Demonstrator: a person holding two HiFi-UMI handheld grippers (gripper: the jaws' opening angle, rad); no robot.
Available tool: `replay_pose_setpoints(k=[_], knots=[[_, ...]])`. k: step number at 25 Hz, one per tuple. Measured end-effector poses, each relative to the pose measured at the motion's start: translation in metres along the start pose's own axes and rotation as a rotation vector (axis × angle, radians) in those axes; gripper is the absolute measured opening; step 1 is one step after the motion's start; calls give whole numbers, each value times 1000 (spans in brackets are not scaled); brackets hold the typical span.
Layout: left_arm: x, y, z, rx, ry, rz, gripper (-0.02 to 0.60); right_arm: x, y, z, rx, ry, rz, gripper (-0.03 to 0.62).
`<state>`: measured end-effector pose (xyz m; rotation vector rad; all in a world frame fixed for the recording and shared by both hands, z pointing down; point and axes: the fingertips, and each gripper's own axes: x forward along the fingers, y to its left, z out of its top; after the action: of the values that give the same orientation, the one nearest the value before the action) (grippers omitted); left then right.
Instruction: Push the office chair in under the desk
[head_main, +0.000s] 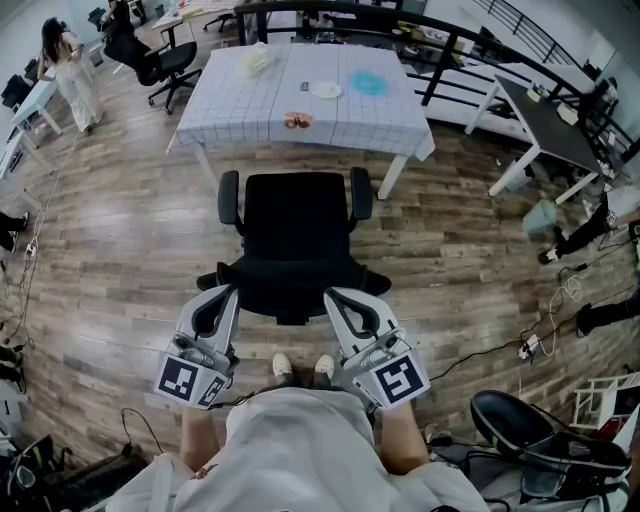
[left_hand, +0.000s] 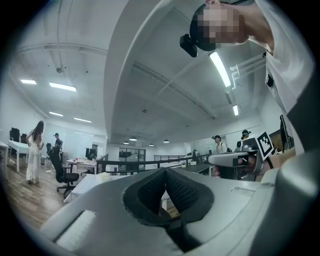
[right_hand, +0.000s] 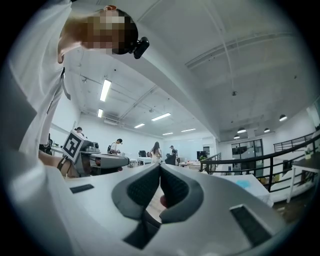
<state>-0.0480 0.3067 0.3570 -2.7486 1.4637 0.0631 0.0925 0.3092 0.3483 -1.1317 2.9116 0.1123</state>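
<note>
- Black office chair (head_main: 297, 230) stands on the wooden floor (head_main: 120, 250), just off the table's near edge and not under it.
- White-clothed table (head_main: 230, 110) carries a plate (head_main: 325, 90).
- Left gripper (head_main: 226, 292) and right gripper (head_main: 333, 295) flank the chair's near side, jaws clenched on nothing; contact unclear.

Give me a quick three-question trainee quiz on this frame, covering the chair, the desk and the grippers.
1. True or false: the office chair is already tucked under the desk.
2. Pick one: the fingers of the left gripper and the right gripper are A) both apart, B) both shut, C) one apart and one shut.
3. Fill in: in the head view, the blue plate lies to the ___ of the white plate.
Key: 1 false; 2 B; 3 right.
</note>
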Motion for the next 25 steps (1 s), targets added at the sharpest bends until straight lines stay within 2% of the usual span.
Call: replay_pose_setpoints(k=[4, 5, 6, 14, 15, 16, 19, 21, 25], knots=[[-1, -2, 0, 30, 5, -29, 3, -3, -2, -7, -22, 55, 13, 14], [-1, -3, 0, 41, 9, -39, 5, -3, -2, -8, -35, 65, 19, 40], [-1, -3, -1, 54, 15, -49, 28, -3, -2, -9, -47, 74, 25, 72], [1, -13, -5, 166, 70, -129, 117, -8, -5, -16, -95, 134, 58, 77], [1, -16, -8, 183, 84, -145, 132, -9, -3, -17, -104, 141, 71, 123], [0, -18, -11, 201, 97, -161, 146, -9, -2, -18, -113, 144, 82, 141], [0, -23, -17, 245, 129, -205, 180, -10, 0, -18, -144, 139, 109, 143], [0, -26, -19, 265, 146, -239, 211, -9, 3, -18, -164, 140, 135, 193], [-3, -30, -30, 303, 205, -293, 260, -7, 9, -24, -190, 164, 171, 195]])
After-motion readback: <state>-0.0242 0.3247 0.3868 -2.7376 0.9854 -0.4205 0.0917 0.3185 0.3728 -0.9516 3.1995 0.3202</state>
